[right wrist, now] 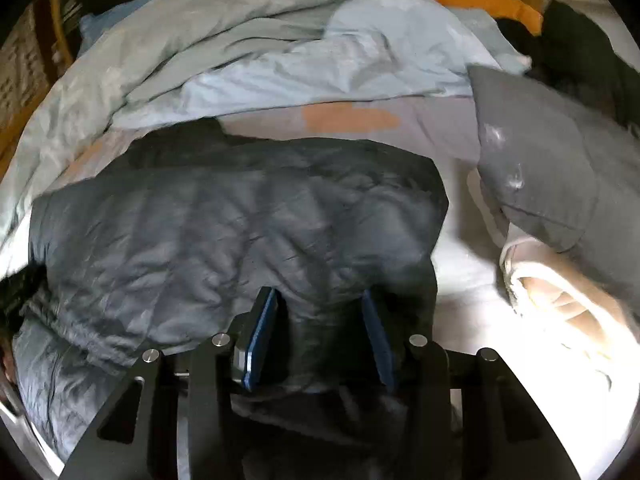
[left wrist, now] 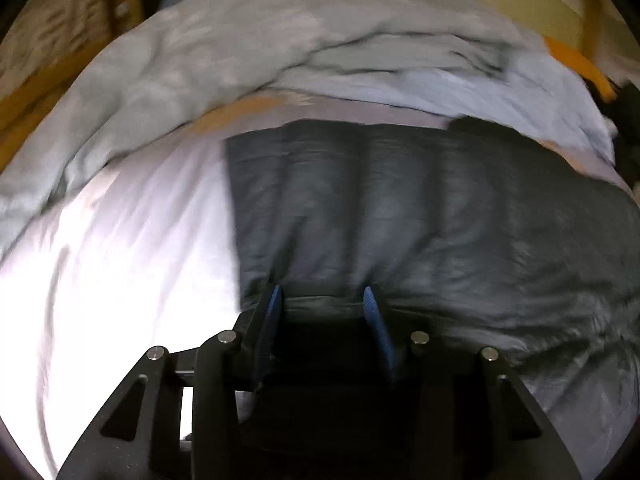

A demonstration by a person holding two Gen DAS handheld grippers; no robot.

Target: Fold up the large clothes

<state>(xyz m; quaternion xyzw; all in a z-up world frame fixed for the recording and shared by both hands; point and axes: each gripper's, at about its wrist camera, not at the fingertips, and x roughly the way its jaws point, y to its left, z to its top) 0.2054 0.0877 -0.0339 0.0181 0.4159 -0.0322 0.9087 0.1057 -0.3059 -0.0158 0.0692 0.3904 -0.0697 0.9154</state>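
Observation:
A dark grey quilted puffer jacket point(left wrist: 400, 208) lies spread on a white bed sheet point(left wrist: 120, 260). In the left wrist view my left gripper point(left wrist: 322, 300) sits at the jacket's near hem close to its left corner, and its blue pads pinch a fold of that hem. In the right wrist view the jacket point(right wrist: 224, 232) fills the middle. My right gripper point(right wrist: 320, 304) is at its near edge towards the right side, with a bunch of dark fabric filling the gap between its pads. Both views are blurred.
A crumpled light blue duvet point(right wrist: 280, 60) is heaped along the far side of the bed. A grey pillow point(right wrist: 552, 168) and a cream fleecy item point(right wrist: 560, 292) lie to the right. An orange cushion point(right wrist: 480, 0) and a wooden frame point(left wrist: 128, 0) are at the back.

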